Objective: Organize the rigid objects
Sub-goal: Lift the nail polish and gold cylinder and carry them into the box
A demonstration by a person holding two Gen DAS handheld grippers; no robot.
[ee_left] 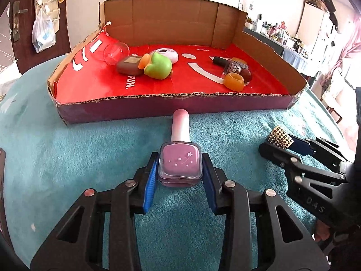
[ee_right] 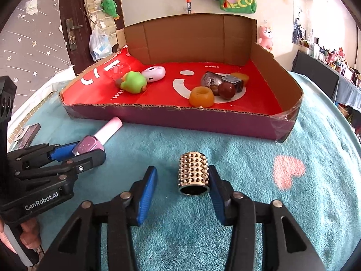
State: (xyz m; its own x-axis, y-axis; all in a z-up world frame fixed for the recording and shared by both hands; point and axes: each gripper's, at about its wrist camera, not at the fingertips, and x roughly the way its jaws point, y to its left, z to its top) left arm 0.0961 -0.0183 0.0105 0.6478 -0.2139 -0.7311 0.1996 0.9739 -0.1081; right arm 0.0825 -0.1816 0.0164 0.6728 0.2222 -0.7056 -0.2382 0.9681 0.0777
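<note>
The pink square glass nail-polish bottle [ee_left: 179, 166], probably slippery and fragile, is being clamped at its flat sides by the left gripper [ee_left: 179, 176]. The right gripper [ee_right: 183, 187] is being held apart around the studded gold metal cylinder [ee_right: 194, 172], only one pad touching.

A pink nail polish bottle [ee_left: 179, 158] lay flat on the teal blanket [ee_left: 67, 158], cap touching the cardboard tray's [ee_left: 158, 110] front wall. A studded gold cylinder [ee_right: 194, 172] lay nearby, its open end facing away from the tray.

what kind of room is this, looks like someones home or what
Most likely a lived-in room at home, perhaps a bedroom. A brown wooden door carries a hanging organiser and a green plush toy, a pink plush toy sits by the wall, and a fluffy teal blanket covers the work surface.
</note>
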